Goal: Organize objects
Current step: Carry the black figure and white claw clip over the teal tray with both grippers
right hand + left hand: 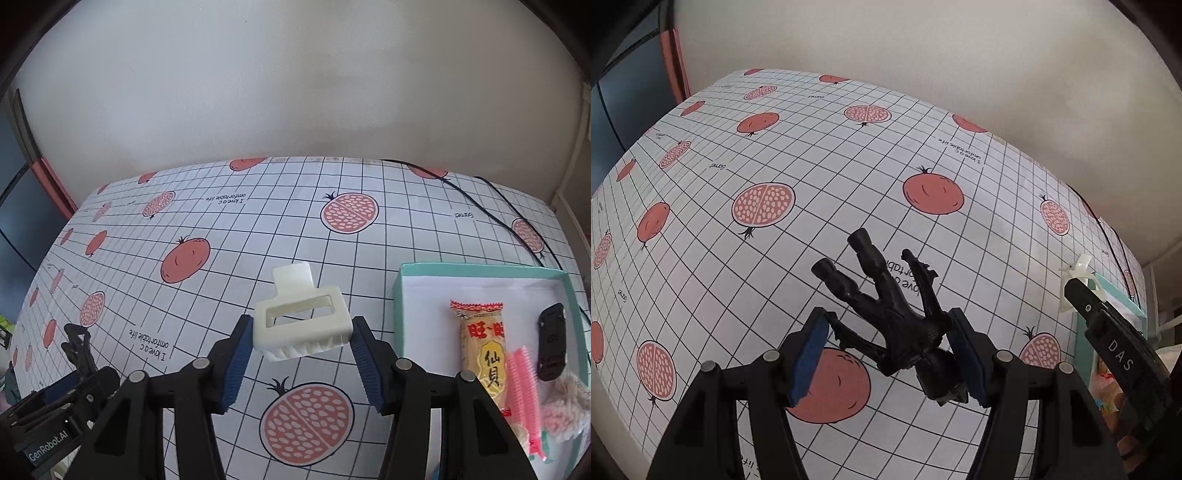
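Observation:
A black toy figure (897,325) hangs between the blue pads of my left gripper (890,354), which is shut on its upper body; its legs point away from me over the pomegranate tablecloth (812,147). In the right wrist view, the figure (77,347) and left gripper (79,369) show at the lower left. My right gripper (302,354) is shut on a white hair claw clip (303,325), held above the cloth. The left wrist view shows that clip (1078,273) at the right gripper's (1078,288) tip, by the teal box.
A teal box (480,267) with a white inside sits at the right, holding a snack pack (482,347), a pink comb clip (522,384), a small black object (552,339) and something pink and knitted (569,406). A black cable (491,206) crosses the table's far right. A wall backs the table.

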The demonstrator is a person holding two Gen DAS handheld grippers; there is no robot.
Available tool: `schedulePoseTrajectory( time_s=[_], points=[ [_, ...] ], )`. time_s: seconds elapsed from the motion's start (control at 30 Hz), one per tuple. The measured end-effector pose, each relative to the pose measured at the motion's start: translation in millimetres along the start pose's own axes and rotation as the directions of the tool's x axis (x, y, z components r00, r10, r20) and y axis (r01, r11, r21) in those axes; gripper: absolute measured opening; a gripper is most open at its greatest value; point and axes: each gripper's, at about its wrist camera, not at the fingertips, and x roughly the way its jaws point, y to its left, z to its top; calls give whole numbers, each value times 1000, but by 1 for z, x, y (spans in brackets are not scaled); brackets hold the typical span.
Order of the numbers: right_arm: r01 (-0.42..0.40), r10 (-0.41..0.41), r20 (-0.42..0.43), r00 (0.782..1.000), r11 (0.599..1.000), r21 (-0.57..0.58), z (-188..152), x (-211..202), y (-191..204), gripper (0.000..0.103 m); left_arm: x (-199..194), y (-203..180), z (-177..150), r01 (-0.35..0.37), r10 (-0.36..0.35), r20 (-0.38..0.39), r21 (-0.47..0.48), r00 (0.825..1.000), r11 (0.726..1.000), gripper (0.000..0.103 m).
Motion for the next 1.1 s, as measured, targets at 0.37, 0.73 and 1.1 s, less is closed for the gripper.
schedulePoseTrajectory(
  time_s=[0.37, 0.73, 1.1],
  points=[
    [48, -49, 55, 997, 999, 21, 3, -44, -47, 56, -17, -56, -13, 79, -80, 20, 62, 997, 995, 67],
    [113, -122, 65, 990, 986, 119, -5, -75, -125, 56, -28, -123, -38, 180, -180, -11, 163, 984, 970, 67],
    [148, -161, 56, 985, 970, 192, -19, -91, -180, 56, -29, -183, -59, 265, -267, -36, 295, 963, 918, 67]
  ],
)
